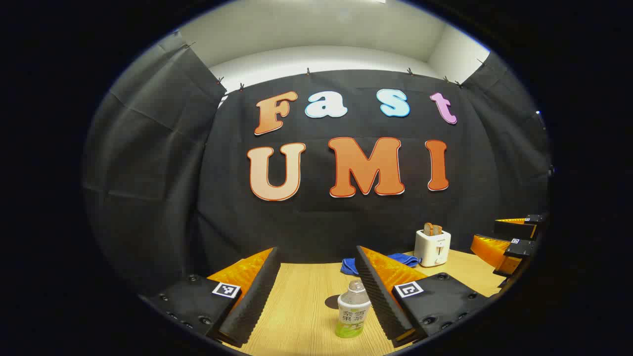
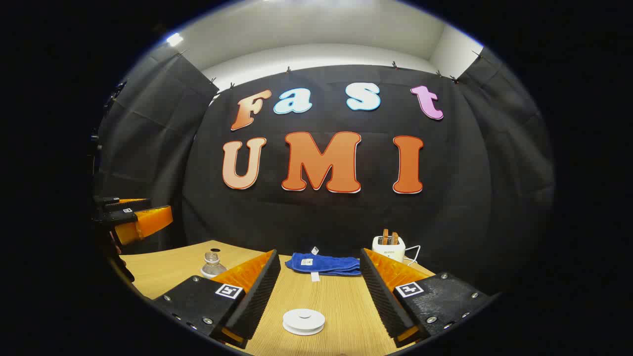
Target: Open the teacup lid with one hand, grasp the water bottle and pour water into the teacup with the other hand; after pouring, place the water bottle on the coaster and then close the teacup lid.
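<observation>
- On the tabletop (image 1: 296, 316), the water bottle (image 1: 353, 309) stands between your left hand-held gripper (image 1: 316, 296) fingers, spread wide; light, thin-walled, probably crushable, so take the labelled middle.
- Right hand-held gripper (image 2: 319, 296), also wide, frames the teacup lid (image 2: 303, 321): small, likely slippery.

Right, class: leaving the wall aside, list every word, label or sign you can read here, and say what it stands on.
Water bottle: the label bears printed characters, too small to read safely.
Toaster: a tiny mark on its front, blurred.
Blue cloth: white tags, nothing legible.
Left gripper and right gripper: square coded markers, patterns rather than words.
Nothing can be quoted.
</observation>
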